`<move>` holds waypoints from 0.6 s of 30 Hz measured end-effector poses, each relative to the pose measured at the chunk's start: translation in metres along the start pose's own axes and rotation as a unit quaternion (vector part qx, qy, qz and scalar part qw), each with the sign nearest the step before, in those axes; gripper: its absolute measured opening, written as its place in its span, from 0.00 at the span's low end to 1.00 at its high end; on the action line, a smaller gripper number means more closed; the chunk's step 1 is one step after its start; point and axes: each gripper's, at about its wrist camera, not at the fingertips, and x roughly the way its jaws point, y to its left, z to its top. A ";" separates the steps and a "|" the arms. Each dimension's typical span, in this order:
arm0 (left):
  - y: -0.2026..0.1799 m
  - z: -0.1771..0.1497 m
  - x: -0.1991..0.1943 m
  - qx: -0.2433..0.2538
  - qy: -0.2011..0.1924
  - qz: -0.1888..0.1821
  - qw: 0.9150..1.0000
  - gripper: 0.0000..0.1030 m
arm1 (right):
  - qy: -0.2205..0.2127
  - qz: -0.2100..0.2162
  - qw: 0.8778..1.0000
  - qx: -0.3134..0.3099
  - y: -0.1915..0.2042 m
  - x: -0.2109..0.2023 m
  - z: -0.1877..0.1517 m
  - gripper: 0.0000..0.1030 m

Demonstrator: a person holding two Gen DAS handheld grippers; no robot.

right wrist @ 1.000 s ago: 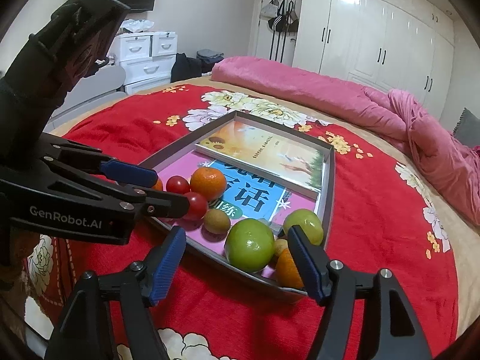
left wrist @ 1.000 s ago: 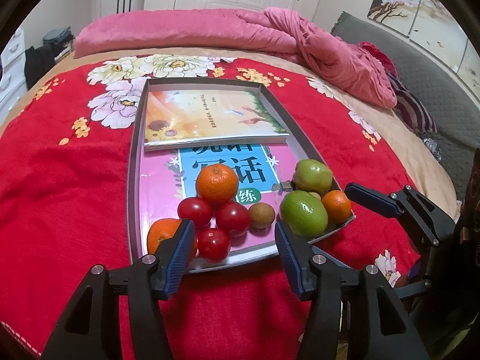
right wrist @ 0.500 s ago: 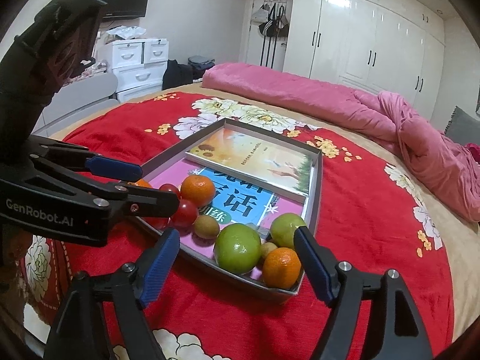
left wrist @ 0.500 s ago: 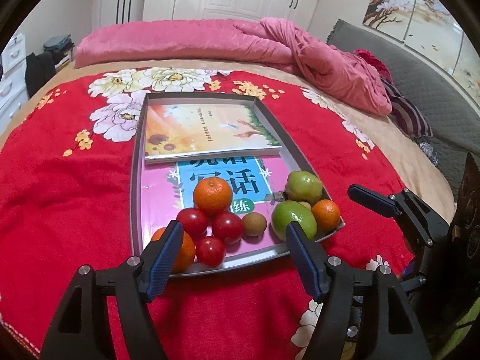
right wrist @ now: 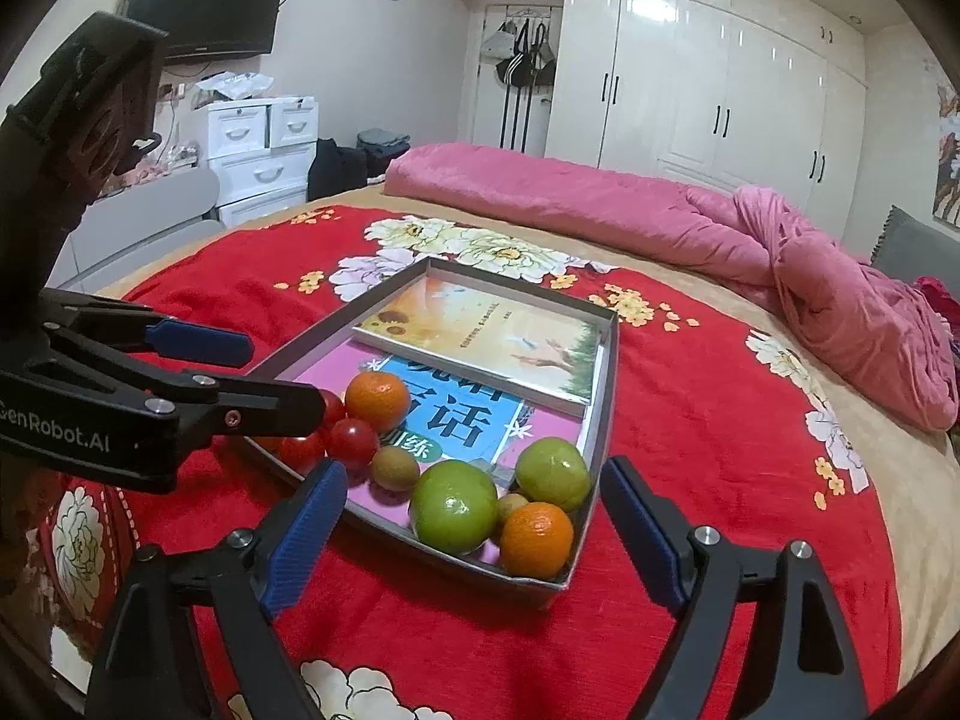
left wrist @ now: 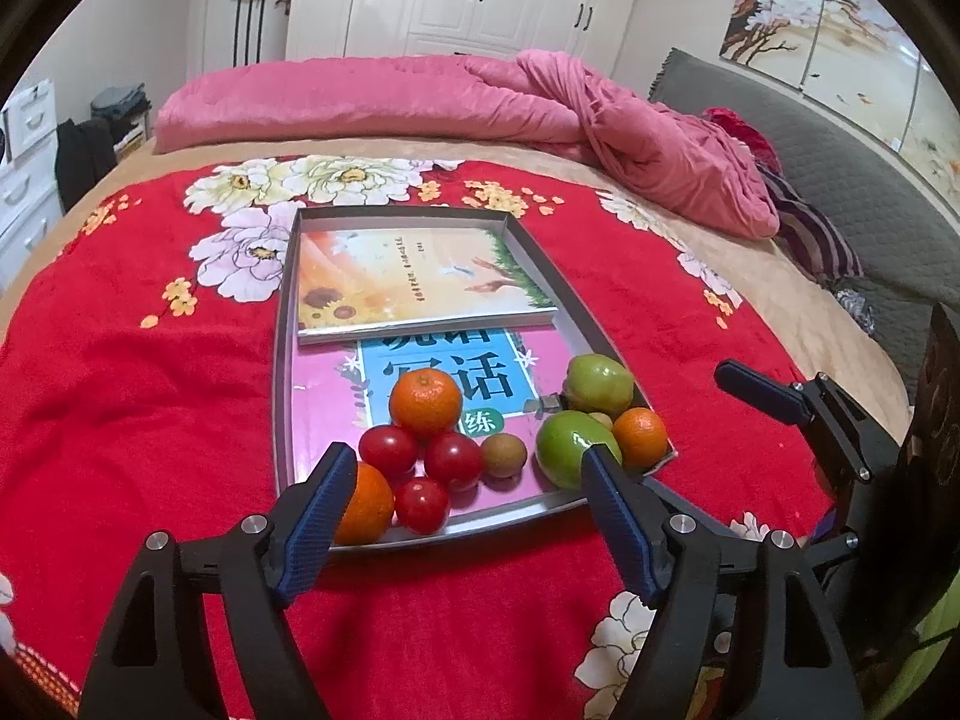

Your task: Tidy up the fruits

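Bed, red floral blanket [left wrist: 150, 420]: carries one shallow grey tray [left wrist: 282, 360].

Tray, far half: sunflower-cover book [left wrist: 414, 282], lying partly over a pink and blue book [left wrist: 324, 402].

Tray, near half, left group: one orange [left wrist: 426, 402] behind three red tomatoes [left wrist: 453, 459]; a second orange [left wrist: 363, 504] at the near left corner; one small brown kiwi [left wrist: 503, 456] just right of the tomatoes.

Tray, near right corner: two green fruits [right wrist: 453, 507], one small orange [right wrist: 536, 540], and a small brown fruit [right wrist: 512, 504] wedged among them, all touching.

Left tongs [left wrist: 468, 510]: jaws spread wide and have just been opening; nothing gripped; hovering over the tray's near edge.

Right tongs [right wrist: 474, 522]: jaws likewise wide and have just been opening; empty; framing the green fruits and small orange from the near side.

Background: rolled pink quilt [left wrist: 480, 108], white wardrobe [right wrist: 720, 90].
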 end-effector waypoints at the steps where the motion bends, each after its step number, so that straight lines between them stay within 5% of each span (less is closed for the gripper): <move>1: -0.001 0.000 -0.001 0.000 0.000 0.000 1.000 0.76 | -0.002 -0.001 1.000 0.001 0.000 -0.001 0.000 0.85; 18: 0.000 -0.014 -0.030 0.001 -0.012 0.017 1.000 0.77 | -0.027 -0.003 0.999 0.023 0.000 -0.031 0.006 0.95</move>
